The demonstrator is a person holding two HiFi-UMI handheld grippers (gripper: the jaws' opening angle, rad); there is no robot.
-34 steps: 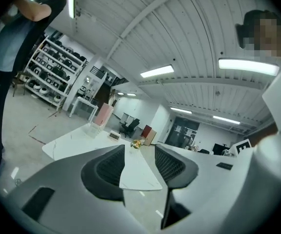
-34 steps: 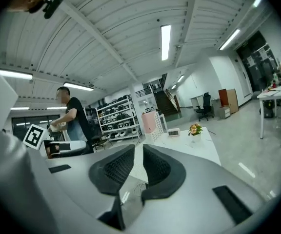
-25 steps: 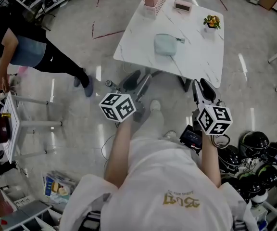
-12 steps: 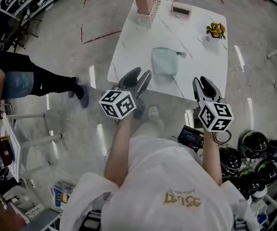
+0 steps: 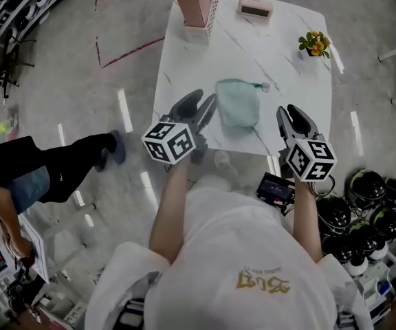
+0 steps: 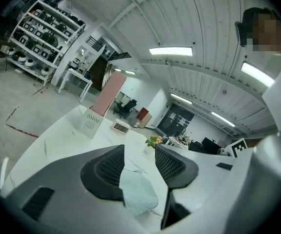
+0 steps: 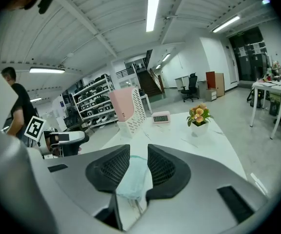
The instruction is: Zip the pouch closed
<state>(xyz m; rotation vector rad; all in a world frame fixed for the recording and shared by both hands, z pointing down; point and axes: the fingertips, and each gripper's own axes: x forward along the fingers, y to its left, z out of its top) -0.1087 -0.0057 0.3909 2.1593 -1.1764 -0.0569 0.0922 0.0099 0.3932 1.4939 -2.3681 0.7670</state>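
A pale green pouch [image 5: 238,102] lies flat near the front edge of the white marble table [image 5: 280,60], its zipper pull [image 5: 263,86] pointing right. My left gripper [image 5: 199,105] hovers over the table's front edge just left of the pouch. It is open with nothing between the jaws, which have just been closing a little. My right gripper [image 5: 295,115] is open and empty to the pouch's right. Both gripper views show the pouch [image 6: 138,191] [image 7: 133,177] ahead through the gaps of the left gripper [image 6: 139,152] and right gripper [image 7: 138,152], untouched.
On the far side of the table stand a pink file holder [image 5: 194,2], a small pink clock [image 5: 255,7] and a potted flower [image 5: 315,43]. Several black helmets [image 5: 370,205] lie on the floor at right. A person [image 5: 19,177] walks at left.
Both grippers have moved forward and down to the table's front edge, flanking the pouch. The person at left has moved down the picture.
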